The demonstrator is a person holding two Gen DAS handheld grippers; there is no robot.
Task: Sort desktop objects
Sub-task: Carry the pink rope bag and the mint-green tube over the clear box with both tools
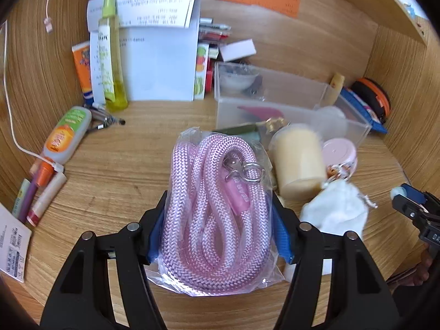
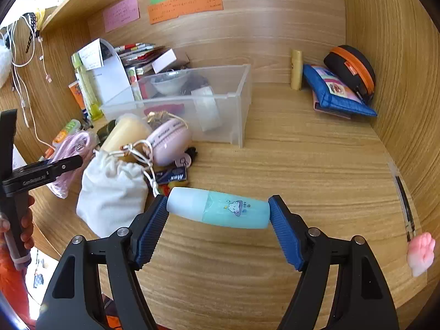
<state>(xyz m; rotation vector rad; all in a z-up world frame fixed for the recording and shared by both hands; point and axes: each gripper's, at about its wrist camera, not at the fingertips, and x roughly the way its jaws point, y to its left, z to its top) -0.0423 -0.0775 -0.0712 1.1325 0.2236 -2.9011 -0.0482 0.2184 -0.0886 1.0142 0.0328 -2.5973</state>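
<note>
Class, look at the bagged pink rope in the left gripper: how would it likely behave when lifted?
The pink rope is probably floppy: its loose coils could sag. Its glossy plastic bag looks slippery, so it may slide between the left gripper pads.

left wrist: close, angled down | right wrist: likewise | shared: clear bin [image 1: 275, 104] [image 2: 239, 110]

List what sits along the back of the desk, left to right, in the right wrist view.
Tall yellow-green bottle → clear plastic bin → small yellow tube → blue zip pouch → black round case with orange zip.
</note>
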